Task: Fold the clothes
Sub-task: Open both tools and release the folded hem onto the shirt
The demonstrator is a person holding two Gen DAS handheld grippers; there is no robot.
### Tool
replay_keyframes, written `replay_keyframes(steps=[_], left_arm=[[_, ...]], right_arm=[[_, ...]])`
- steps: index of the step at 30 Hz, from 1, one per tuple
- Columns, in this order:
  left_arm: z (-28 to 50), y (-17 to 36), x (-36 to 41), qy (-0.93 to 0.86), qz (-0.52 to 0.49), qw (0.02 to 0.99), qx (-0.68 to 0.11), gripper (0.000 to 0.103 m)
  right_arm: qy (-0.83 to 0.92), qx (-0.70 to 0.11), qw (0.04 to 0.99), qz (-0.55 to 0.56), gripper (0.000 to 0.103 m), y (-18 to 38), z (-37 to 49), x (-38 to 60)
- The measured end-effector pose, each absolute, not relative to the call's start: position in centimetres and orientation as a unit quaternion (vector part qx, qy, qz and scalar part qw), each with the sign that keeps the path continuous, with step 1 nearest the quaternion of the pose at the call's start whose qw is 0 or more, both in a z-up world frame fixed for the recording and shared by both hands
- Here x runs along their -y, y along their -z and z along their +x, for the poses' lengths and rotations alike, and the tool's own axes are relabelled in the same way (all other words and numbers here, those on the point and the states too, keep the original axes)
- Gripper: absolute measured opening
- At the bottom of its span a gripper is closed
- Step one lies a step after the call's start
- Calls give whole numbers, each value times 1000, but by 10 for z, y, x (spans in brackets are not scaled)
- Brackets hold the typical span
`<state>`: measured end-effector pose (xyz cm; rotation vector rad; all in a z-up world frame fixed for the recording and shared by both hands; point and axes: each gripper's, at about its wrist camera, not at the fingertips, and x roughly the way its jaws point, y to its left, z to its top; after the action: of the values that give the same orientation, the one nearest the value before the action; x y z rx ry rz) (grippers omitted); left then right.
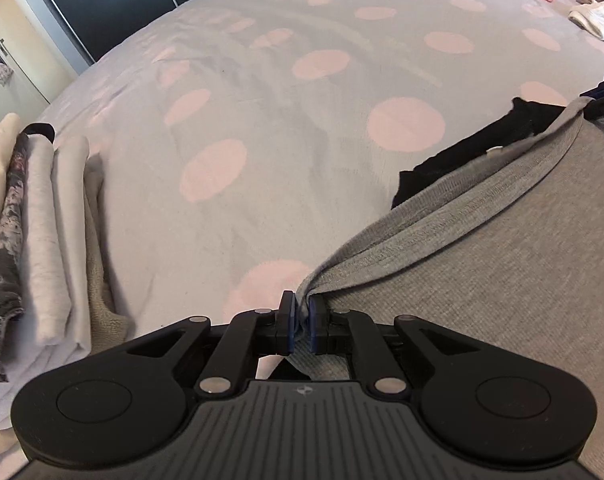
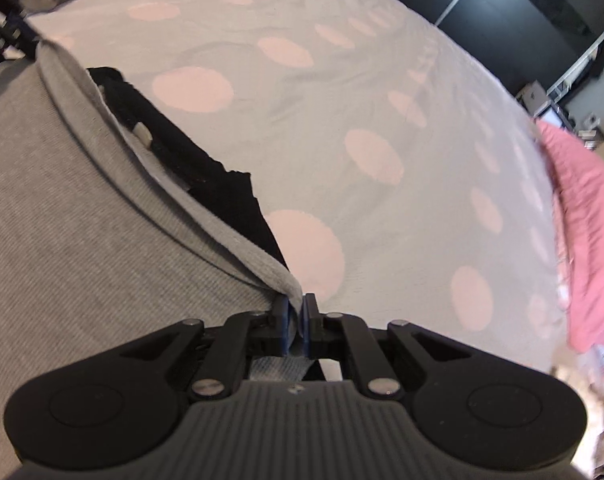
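The grey top point(image 1: 482, 280) is a ribbed knit with a folded hem band along its near edge, and a black garment point(image 1: 462, 156) shows from under that edge, with a small white tag at the seam. The top is stretched between the two grippers over the bed point(image 1: 262, 120), whose pale grey cover carries large pink dots.

In the left wrist view the left gripper point(image 1: 301, 322) has its blue-padded fingers point(image 1: 288, 320) almost together, clamped on a corner of the hem, a pinch of grey cloth showing between the pads. From that pinch the top spreads away toward 2 o'clock and fills the lower right of the view. The right gripper's fingers point(image 1: 600, 102) are just visible at the far end of the hem, at about 2 o'clock.

In the right wrist view the right gripper point(image 2: 297, 326) is likewise nearly closed, its fingers point(image 2: 311, 324) clamped on the other corner of the hem, with cloth bunched between the pads. Here the top point(image 2: 82, 260) runs off toward 10 o'clock and covers the left side of the view, the black garment point(image 2: 206, 168) lying along its edge at 11 o'clock.

A stack point(image 1: 42, 220) of folded clothes sits on the bed at 9 o'clock of the left gripper. A pink cloth point(image 2: 582, 220) lies at 3 o'clock of the right gripper, near the bed's edge.
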<state>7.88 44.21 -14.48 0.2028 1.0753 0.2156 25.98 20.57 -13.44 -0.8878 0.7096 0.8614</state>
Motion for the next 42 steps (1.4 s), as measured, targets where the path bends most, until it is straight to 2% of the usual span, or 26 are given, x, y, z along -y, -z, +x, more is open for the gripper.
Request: replay_keyframes(steps=[4,7,9,14,17,20,21,22,24,32,36,42], left_arm=[[80,140,-455,-122,55,861,-491,14],[81,127,-463,-171,45,873,-454,17],[77,116,-465,-196,38,880,-432,23],[52,92,-452,-186,51,881,-432,24],[31,84,-442,-175,45,878,-443,28],[7,80,-434,-171,25,875,-452,38],[0,79,-431,-170,17,874,-454,42],[-8,79,-429,-170,7,873,-458,43],[-23,78,-423,-171,-11,869,-464,44],[-60,96,-404,-175,-41,858,-481,47],[-60,107,-413,-199,-77,854,-474,51],[-48,110,-424,-205,-119,855,-461,51]], right_arm=[[-384,-341,776,-366,20,135,273,-205],[-362,-348,800,-330,21,126,281,-200],[-354,-356,809,-305,21,119,286,-196],[-358,-362,810,-291,21,99,273,-178],[-369,-367,802,-294,22,91,256,-164],[-380,-385,791,-286,29,86,237,-144],[-382,-392,788,-281,37,84,231,-137],[-381,-399,787,-275,45,84,225,-131],[-378,-411,788,-261,50,83,216,-118],[-347,-490,786,-146,50,98,206,-74],[-327,-515,788,-81,63,105,217,-65],[-310,-543,781,-8,63,120,238,-64]])
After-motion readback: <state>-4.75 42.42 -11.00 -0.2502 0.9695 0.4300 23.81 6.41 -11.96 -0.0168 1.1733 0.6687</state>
